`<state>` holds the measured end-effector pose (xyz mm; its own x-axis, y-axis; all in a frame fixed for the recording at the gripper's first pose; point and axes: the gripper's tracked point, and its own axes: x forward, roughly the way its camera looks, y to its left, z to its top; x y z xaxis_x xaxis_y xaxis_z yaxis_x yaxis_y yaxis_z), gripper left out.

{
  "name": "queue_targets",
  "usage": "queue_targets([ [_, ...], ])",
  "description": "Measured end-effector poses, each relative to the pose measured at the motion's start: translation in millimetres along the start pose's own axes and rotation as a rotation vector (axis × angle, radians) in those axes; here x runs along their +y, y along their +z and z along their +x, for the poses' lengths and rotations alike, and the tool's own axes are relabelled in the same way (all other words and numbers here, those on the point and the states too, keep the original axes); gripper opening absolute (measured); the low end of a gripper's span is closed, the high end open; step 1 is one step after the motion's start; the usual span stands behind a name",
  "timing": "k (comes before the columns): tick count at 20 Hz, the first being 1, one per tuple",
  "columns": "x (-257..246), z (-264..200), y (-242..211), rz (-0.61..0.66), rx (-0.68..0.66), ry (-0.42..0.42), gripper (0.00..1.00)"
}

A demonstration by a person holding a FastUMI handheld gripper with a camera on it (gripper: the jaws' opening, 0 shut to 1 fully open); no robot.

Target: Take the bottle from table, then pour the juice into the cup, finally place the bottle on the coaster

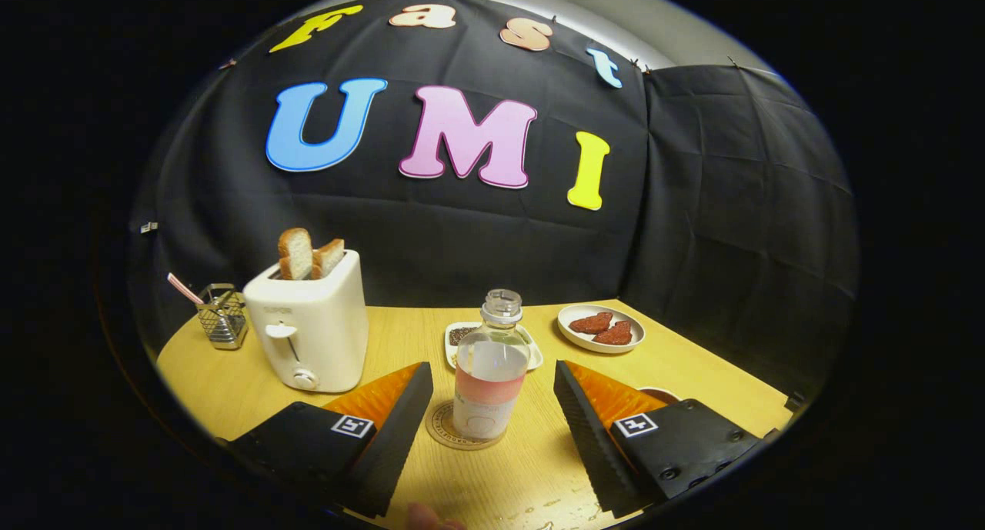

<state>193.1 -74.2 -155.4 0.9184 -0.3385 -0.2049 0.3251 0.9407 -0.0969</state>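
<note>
A clear uncapped bottle (489, 376) with a pink label band stands upright on a round coaster (445, 430) on the wooden table (692, 376). It sits between and slightly ahead of my fingers. My gripper (492, 395) is open, with a gap on each side of the bottle and neither finger touching it. The dark rim of a cup (659, 394) peeks out behind the right finger; most of it is hidden.
A white toaster (312, 326) holding two bread slices stands beyond the left finger. A wire holder (222, 315) is further left. A small white dish (462, 336) sits behind the bottle, and a plate (602, 328) with red pieces lies beyond the right finger. Droplets lie near the front edge.
</note>
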Motion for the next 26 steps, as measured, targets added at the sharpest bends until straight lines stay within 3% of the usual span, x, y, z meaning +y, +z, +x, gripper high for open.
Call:
queue_targets([
  [4, 2.3, -45.7, 29.1, -0.006, -0.046, 0.056, 0.97],
  [10, 3.1, -128.5, 80.3, -0.019, -0.094, 0.241, 0.97],
  [15, -32.9, -167.2, 125.7, 0.061, -0.143, 0.279, 0.97],
  [18, -61.5, -186.4, 149.2, 0.035, -0.171, 0.299, 0.97],
  [26, -103.8, -206.0, 166.2, 0.043, -0.184, 0.340, 0.97],
])
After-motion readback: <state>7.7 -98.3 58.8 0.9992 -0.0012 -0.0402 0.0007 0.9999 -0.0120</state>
